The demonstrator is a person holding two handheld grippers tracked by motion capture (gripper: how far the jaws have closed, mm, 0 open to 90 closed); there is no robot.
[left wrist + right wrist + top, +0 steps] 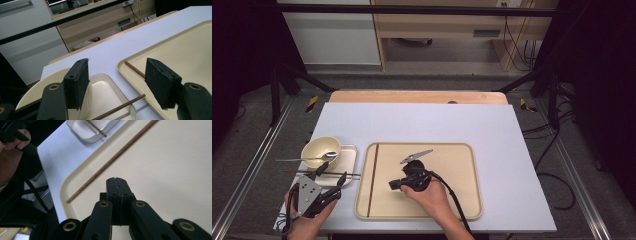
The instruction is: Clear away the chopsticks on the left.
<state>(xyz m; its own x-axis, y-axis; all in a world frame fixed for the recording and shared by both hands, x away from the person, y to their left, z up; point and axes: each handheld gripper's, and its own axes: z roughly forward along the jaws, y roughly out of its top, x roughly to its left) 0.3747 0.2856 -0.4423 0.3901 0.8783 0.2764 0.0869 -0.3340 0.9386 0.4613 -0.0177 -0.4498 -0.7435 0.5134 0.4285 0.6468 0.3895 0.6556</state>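
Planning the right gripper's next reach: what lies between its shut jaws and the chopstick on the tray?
Bare tray, seen in the right gripper view: nothing between the right gripper and the chopstick.

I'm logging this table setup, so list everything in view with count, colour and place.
tray: one, beige, centre of the table
chopstick on tray: one, brown, along the tray's left side
small dish: one, cream, left of the tray
chopstick on dish: one, brown, across the small dish
bowl: one, cream, on the small dish
spoon: one, silver, resting in the bowl
table: one, pale grey
left gripper: one, black, open, near the small dish
right gripper: one, black, shut, empty, over the tray
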